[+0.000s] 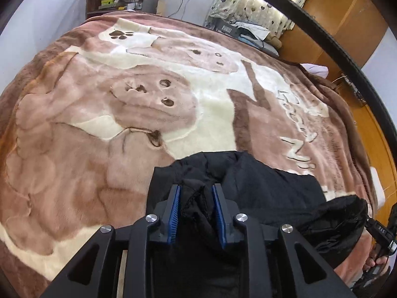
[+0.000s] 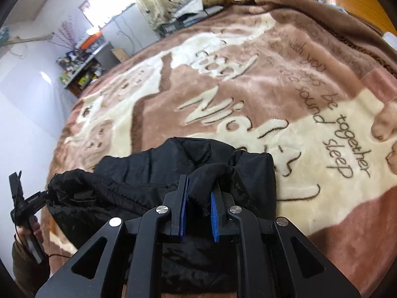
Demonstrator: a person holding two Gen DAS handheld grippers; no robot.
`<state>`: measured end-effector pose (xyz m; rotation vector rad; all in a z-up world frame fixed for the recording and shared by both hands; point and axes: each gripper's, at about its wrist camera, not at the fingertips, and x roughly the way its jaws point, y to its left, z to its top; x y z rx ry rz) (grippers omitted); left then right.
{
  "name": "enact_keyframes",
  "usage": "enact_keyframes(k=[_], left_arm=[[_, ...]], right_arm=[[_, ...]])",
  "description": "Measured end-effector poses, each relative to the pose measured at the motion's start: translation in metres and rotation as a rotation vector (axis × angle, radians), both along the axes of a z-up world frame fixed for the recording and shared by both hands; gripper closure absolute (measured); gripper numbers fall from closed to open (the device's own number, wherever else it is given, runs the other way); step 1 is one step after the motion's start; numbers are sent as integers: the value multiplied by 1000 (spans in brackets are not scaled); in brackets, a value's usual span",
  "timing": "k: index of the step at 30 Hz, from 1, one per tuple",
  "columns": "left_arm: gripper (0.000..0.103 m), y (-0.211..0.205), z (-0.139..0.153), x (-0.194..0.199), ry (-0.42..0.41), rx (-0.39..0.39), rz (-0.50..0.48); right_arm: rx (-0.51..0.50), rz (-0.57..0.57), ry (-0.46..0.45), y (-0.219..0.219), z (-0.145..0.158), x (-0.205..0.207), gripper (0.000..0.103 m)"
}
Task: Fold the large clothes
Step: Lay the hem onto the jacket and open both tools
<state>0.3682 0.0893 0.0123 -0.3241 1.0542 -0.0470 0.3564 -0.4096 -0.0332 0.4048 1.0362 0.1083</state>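
Left wrist view shows the left gripper point(image 1: 195, 193) closed on a bunched fold of the black jacket point(image 1: 263, 188), the cloth pinched between its two blue pads point(image 1: 174, 208) and hanging down between the black linkage arms. The jacket lies on a brown and cream blanket point(image 1: 99, 114) printed with bears and a paw mark; it sits at the near edge of the blanket, spread toward the right, where the right gripper point(image 1: 379, 231) shows at the frame edge. A shelf point(image 1: 119, 0) crowded with small things stands against the far wall, and a heart-patterned curtain point(image 1: 250, 2) hangs beside wooden panels.

From the right wrist, the right gripper point(image 2: 199, 193) likewise grips a fold of the jacket point(image 2: 148, 173) between its pads point(image 2: 182, 211). The left gripper point(image 2: 24, 206) appears at the far left, apparently touching the garment's rumpled edge, though the distortion there makes this uncertain. Lettering on the blanket point(image 2: 310, 87) runs beyond the jacket.
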Motion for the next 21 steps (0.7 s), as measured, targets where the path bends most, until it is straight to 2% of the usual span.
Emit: enact_keyframes(k=[2,4,5,9,10,11,12,15,18,21], left_arm=[[72,1,-11,11,10,-1,4],[64,4,-17,17,19,0,42],[55,5,-18,18,16,0,51],[50,9,-19,24,28,-25,53],[46,11,-16,22,25,-15,69],[39,13,-14,21,15,-7,91],[38,16,-9,16,-14,-12,108],[35,19,6,4,-65,-37,98],[33,16,23,-16,-105,13,104],[33,-2,37,-44,-162,32,27]], right_arm=[[27,-34,25,-3,-11,10,84],[72,-75,52,-8,-19,18,81],[84,-90,70,-10,-22,20,79],[99,-133,64,-13,-17,24,71],[94,-147,39,-13,-12,22,68],[76,-161,6,-13,-5,19,59],[54,-168,-36,-12,4,15,52],[-2,-169,-126,-8,28,3,52],[-120,-127,-264,10,53,-26,51],[-229,7,-346,42,59,-54,51]])
